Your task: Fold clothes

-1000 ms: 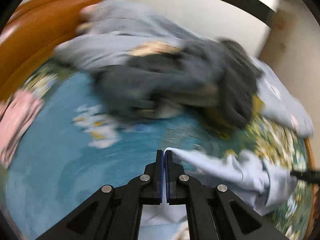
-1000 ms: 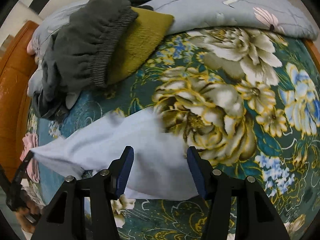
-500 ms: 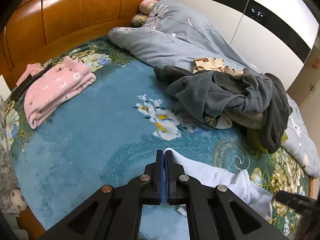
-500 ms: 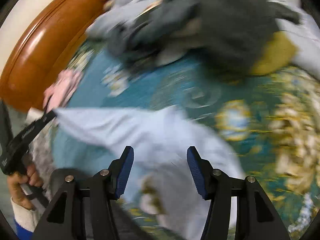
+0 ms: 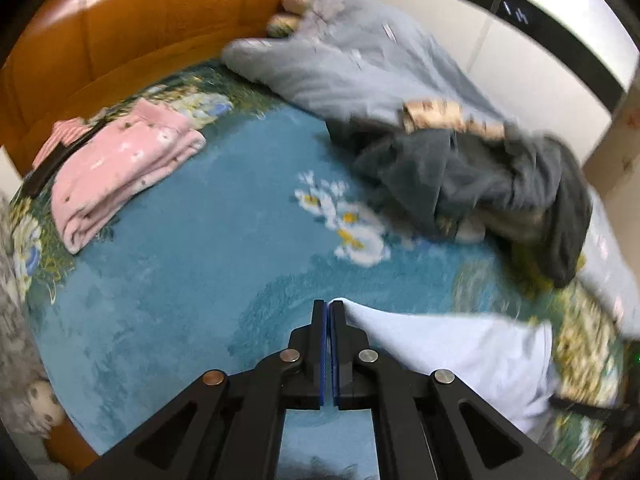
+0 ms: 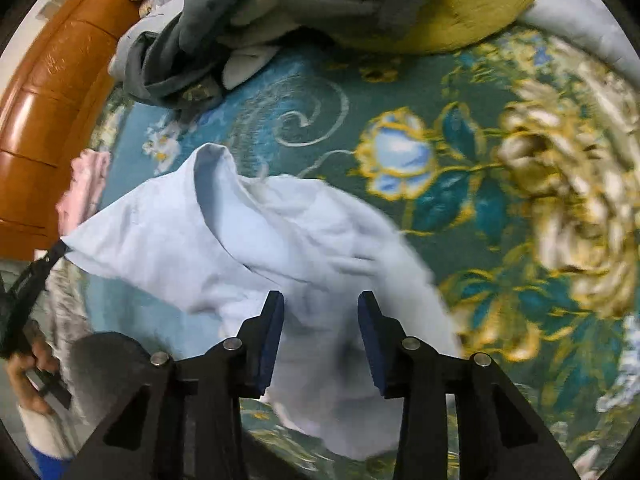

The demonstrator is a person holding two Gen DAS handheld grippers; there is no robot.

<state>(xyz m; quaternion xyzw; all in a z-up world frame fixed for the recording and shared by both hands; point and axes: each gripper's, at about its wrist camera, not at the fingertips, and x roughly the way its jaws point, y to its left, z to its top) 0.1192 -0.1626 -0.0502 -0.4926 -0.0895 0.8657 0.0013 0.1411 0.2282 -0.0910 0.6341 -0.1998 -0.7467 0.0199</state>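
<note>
Bed [image 5: 180, 264] now carries more of the shirt [image 6: 224, 248]; left gripper [image 5: 329, 304] keeps its corner pinched, right gripper [image 6: 320, 300] hangs unclenched, ready to spread.

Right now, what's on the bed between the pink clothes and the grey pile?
Only bare blue bedspread with a white flower print, between pink clothes and grey pile, in the left wrist view.

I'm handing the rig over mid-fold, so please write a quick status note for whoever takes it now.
Left hand-held gripper: shut on one corner of the pale blue cotton garment, holding it taut.
Right hand-held gripper: open, hovering over the same garment, gripping nothing.
Garment lies partly spread and crumpled on the teal floral bedspread.
Done: folded pink garment near the wooden headboard.
Left: fold the blue one, then the dark grey clothes pile.
</note>
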